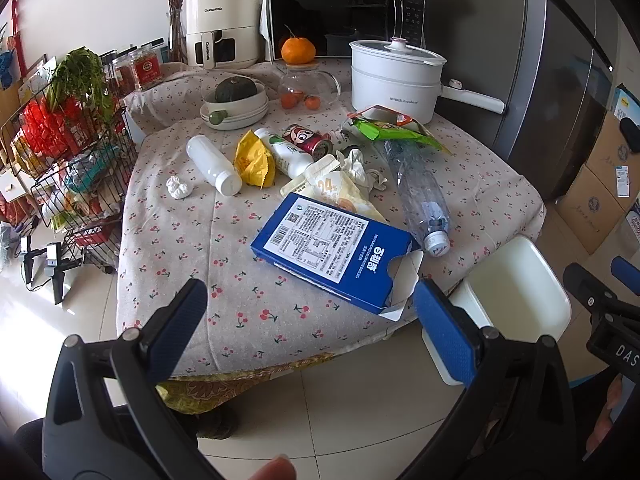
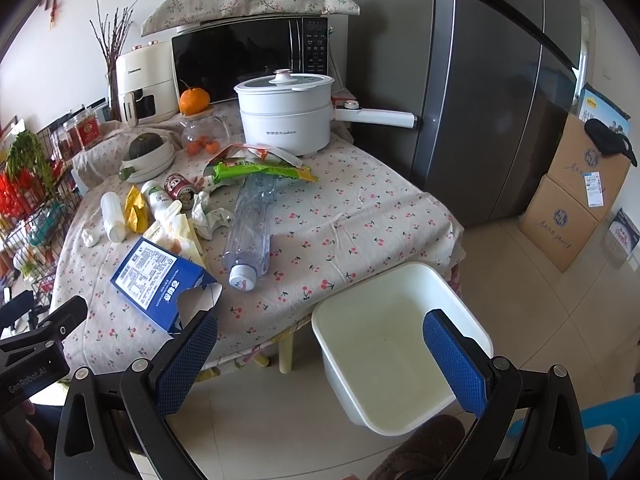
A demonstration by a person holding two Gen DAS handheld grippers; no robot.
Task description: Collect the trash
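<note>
Left wrist view: the left claw is released, jaws spread wide, grasping nothing, held off the near edge of the counter. The blue carton lies flat just ahead and slightly right of it, long axis running from far-left to near-right, torn open end toward the claw's right finger. Beyond it lie a clear plastic bottle, cap toward the near edge, a white bottle, a yellow wrapper, a red can and a green wrapper. The white bin stands on the floor at the counter's right corner.

Right wrist view: the right claw is likewise released and empty, positioned above the white bin. The blue carton lies to its left, touching no finger. Judgement: the left claw is nearer the carton; the right is nearer the bin.

The counter carries a cherry-print cloth. A refrigerator stands right, a microwave behind, tiled floor below.
</note>
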